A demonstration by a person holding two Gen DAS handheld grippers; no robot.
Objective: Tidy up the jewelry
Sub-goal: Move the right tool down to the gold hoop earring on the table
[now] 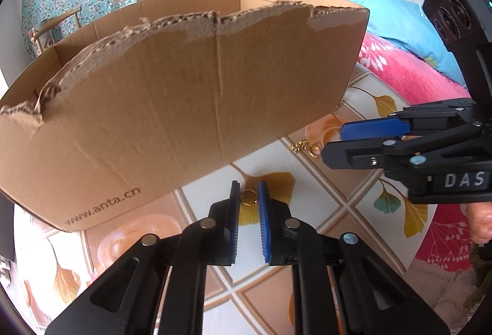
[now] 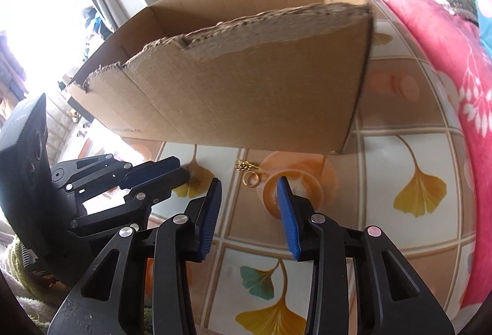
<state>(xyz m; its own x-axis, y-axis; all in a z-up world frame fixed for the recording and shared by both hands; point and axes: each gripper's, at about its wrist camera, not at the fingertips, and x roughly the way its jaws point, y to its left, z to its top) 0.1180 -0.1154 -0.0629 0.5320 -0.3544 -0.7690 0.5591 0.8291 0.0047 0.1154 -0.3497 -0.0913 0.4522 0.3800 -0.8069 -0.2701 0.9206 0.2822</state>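
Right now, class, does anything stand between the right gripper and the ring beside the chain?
Nothing visible does. The right gripper, jaws open, is just short of the ring, with only tablecloth between. The chain lies beyond the ring, the box behind that.

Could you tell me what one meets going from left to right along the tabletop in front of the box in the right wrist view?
Left tool → gold chain piece → gold ring → right tool's right finger → yellow ginkgo leaf print → pink blanket.

box (image 1: pixel 172 107) behind rings | chain (image 2: pixel 244 165) beside ring (image 2: pixel 251 180), seemingly touching
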